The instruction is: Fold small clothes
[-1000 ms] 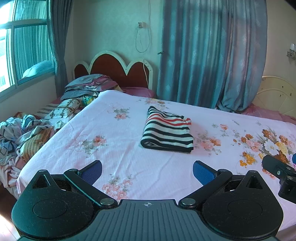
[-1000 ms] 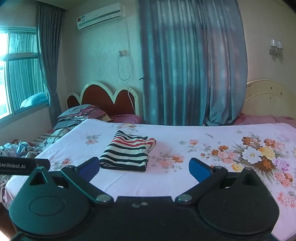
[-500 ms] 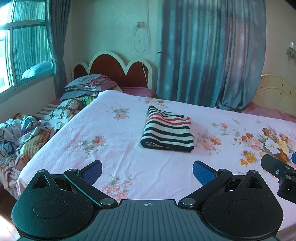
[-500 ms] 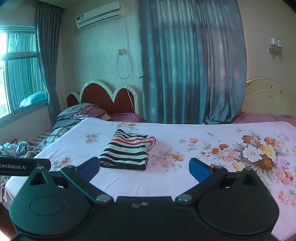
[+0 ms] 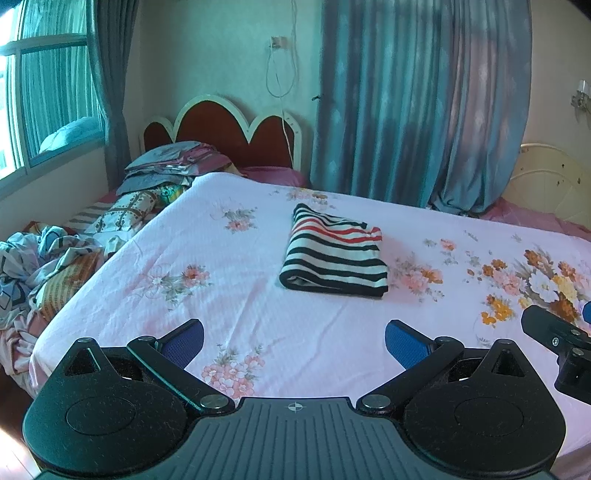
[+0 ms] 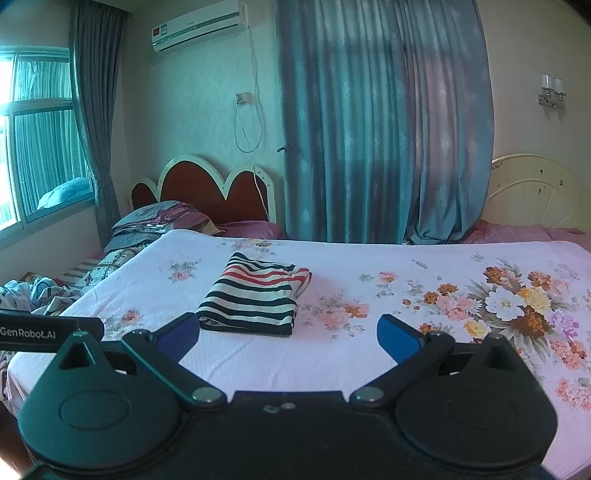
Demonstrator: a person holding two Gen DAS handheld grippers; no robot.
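Floral bedsheet [image 5: 258,295], scalloped headboard [image 5: 229,133], blue curtains [image 6: 384,140], wall air conditioner [image 6: 199,24], window [image 6: 40,147].

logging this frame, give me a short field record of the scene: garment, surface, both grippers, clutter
garment: striped top, folded, lying flat
surface: bed sheet, pink with flowers
left gripper: open, empty, short of the top
right gripper: open, empty, short of the top
clutter: stacked pillows by the headboard; crumpled bedding at the bed's left
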